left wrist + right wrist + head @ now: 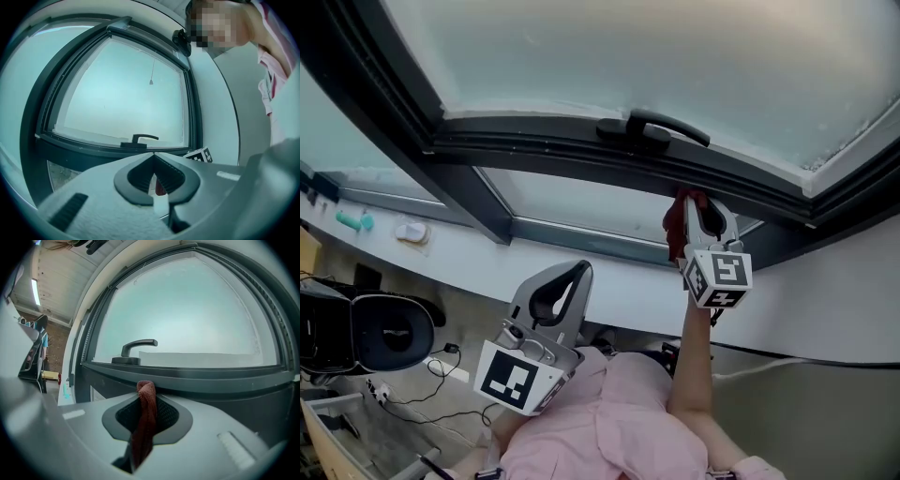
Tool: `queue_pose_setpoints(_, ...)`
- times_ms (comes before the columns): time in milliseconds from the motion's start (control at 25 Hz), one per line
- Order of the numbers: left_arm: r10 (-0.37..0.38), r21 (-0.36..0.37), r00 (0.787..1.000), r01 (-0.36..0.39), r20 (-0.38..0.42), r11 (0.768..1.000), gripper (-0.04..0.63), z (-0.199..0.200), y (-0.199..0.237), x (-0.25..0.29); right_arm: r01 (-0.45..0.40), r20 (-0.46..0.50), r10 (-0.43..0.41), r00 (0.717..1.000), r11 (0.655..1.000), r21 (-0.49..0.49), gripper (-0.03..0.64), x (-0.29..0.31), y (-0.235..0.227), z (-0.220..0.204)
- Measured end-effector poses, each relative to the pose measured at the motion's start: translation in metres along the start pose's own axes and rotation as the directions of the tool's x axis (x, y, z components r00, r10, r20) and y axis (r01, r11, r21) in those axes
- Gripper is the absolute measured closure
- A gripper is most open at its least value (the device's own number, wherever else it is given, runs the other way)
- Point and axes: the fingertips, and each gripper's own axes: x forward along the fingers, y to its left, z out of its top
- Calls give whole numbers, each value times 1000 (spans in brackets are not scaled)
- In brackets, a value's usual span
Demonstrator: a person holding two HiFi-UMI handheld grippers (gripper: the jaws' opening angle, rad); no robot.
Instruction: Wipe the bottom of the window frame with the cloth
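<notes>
Grey left tongs and right tongs, each carrying a black-and-white marker cube; pink shirt behind the tongs.

Upper centre: a window handle juts out from the window frame, just left of the right gripper and its cloth.
Right of centre: the frame's lower rail runs bare to the picture's edge.
Left edge: a small white object sits on the sill.

Cloth is showing a coarse matt weave; window frame is presenting a smooth matt finish; pane is appearing frosted.
</notes>
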Motion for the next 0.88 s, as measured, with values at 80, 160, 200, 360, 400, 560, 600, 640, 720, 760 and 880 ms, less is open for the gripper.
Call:
queue_pose_setpoints(80, 11, -3, 1000, -11, 0, 1000, 597, 0, -2, 2, -11, -1, 11, 1000, 1000, -1, 571, 0, -1, 0)
queue_pose_setpoints(160, 13, -3, 1000, -13, -3, 1000, 597, 0, -4, 4, -21, -7, 21, 1000, 1000, 2, 571, -2, 0, -1)
queue_pose_setpoints(200, 12, -2, 1000, -12, -5, 1000, 597, 0, -6, 5, -26, -10, 26, 1000, 1000, 4, 571, -3, 0, -2)
queue_pose_setpoints(360, 1, 9, 1000, -1, -6, 1000, 597, 2, -16, 10, -46, -8, 46, 999, 999, 10, 571, -4, 2, -1)
queue_pose_setpoints(400, -1, 10, 1000, 1, 4, 1000, 597, 4, -18, 11, -50, -7, 50, 999, 999, 8, 571, -4, 1, -1)
queue_pose_setpoints(560, 7, 19, 999, -7, 33, 1000, 598, 12, -20, 11, -55, -5, 55, 998, 998, -1, 571, -5, -1, -1)
queue_pose_setpoints(600, 11, 22, 1000, -11, 22, 1000, 597, 10, -20, 10, -51, -5, 51, 999, 999, 0, 571, -6, -3, -1)
queue_pose_setpoints(640, 16, 21, 1000, -16, 23, 1000, 597, 10, -19, 9, -48, -6, 48, 999, 999, 1, 571, -7, -5, -1)
queue_pose_setpoints(720, 26, 15, 998, -26, 52, 1000, 598, 15, -19, 9, -42, -8, 42, 999, 999, 1, 571, -9, -9, -1)
queue_pose_setpoints(760, 27, 14, 998, -28, 52, 1000, 597, 15, -19, 8, -37, -9, 37, 999, 999, 0, 571, -10, -11, -1)
queue_pose_setpoints(880, 25, 15, 1000, -25, 15, 1000, 597, 7, -18, 6, -13, -11, 13, 1000, 1000, -4, 571, -14, -20, -2)
